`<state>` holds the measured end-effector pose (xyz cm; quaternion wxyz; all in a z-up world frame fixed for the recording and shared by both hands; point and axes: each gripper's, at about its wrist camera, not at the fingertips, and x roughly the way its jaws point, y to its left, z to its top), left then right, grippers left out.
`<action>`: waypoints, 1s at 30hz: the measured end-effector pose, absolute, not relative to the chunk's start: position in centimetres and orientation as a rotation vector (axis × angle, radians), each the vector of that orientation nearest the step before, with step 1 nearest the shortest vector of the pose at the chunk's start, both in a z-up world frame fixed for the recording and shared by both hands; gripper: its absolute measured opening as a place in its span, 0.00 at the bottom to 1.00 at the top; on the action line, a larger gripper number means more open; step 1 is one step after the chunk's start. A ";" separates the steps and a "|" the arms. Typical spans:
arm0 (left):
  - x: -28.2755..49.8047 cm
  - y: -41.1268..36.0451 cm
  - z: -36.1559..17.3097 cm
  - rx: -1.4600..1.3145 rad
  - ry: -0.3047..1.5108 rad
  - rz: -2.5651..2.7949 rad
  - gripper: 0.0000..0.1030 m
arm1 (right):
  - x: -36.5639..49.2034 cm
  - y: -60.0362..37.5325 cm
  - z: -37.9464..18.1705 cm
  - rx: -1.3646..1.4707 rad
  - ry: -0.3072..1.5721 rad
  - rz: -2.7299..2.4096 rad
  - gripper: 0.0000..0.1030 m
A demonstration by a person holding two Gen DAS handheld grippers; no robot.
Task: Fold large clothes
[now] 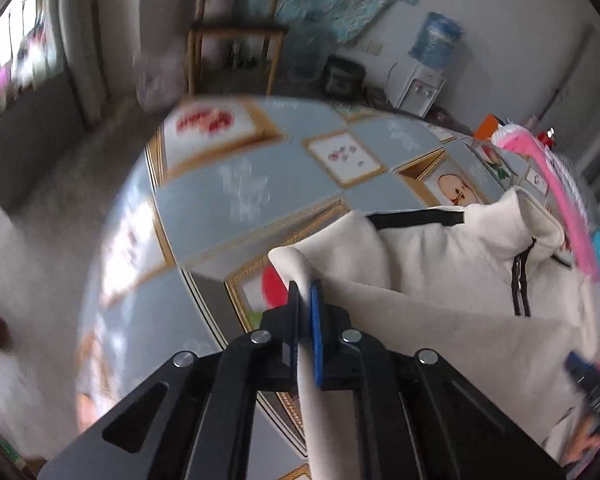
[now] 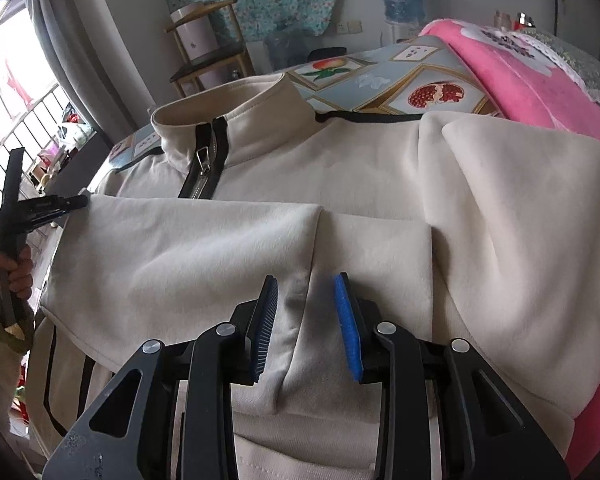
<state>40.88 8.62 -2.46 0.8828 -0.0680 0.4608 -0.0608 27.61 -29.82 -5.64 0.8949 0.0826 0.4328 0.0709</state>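
1. We see a cream zip-neck sweatshirt (image 2: 340, 168) spread front-up across the surface (image 1: 228, 184), which is covered with a blue-grey cloth printed with framed fruit pictures.
2. Our left hand-held gripper (image 1: 305, 300) has its pads pressed together on the end of the sweatshirt's sleeve (image 1: 296, 276); the cream cloth runs up between the two pads and sticks out beyond them.
3. From the right wrist view, that same left hand-held gripper (image 2: 85, 199) sits at the far left edge of the garment, pinching the sleeve corner, with a hand (image 2: 16, 272) wrapped around its handle.
4. The sleeve (image 2: 188, 248) lies folded across the chest, below the collar (image 2: 228, 108) and the black-edged zipper (image 2: 204, 160).
5. Our right hand-held gripper (image 2: 306, 316) hovers over the middle of the sweatshirt with its blue pads spread partway. A ridge of cream fabric lies in the gap, but neither pad presses on it.
6. A pink blanket (image 2: 540, 88) lies along the right side of the surface, touching the sweatshirt's edge.
7. In the background stand a water dispenser (image 1: 424, 76) against the wall and a wooden rack (image 1: 236, 48) near the window.
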 end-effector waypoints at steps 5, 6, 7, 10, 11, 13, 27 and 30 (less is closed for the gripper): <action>41.4 9.1 -3.0 -0.119 0.954 -0.072 0.05 | 27.8 -29.7 -5.0 0.150 0.868 0.130 0.29; 41.9 9.7 -4.0 -0.154 0.984 -0.058 0.05 | 28.0 -29.7 -5.3 0.145 0.874 0.123 0.29; 42.0 10.0 -4.5 -0.170 0.996 -0.050 0.05 | 28.1 -29.8 -5.5 0.145 0.880 0.117 0.28; 41.8 9.8 -4.6 -0.154 0.980 -0.039 0.05 | 28.3 -30.0 -5.8 0.153 0.894 0.103 0.26; 41.8 9.6 -4.6 -0.137 0.981 -0.034 0.06 | 28.2 -29.9 -5.6 0.149 0.889 0.098 0.26; 41.9 9.7 -4.5 -0.131 0.989 -0.032 0.10 | 28.1 -29.3 -5.0 0.140 0.866 0.114 0.26; 32.9 5.3 1.0 0.045 0.897 -0.157 0.38 | 26.2 -25.5 -3.7 0.014 0.898 0.126 0.45; 30.1 2.3 -0.3 0.111 0.950 -0.243 0.49 | 25.0 -24.1 -3.9 -0.044 0.912 0.148 0.50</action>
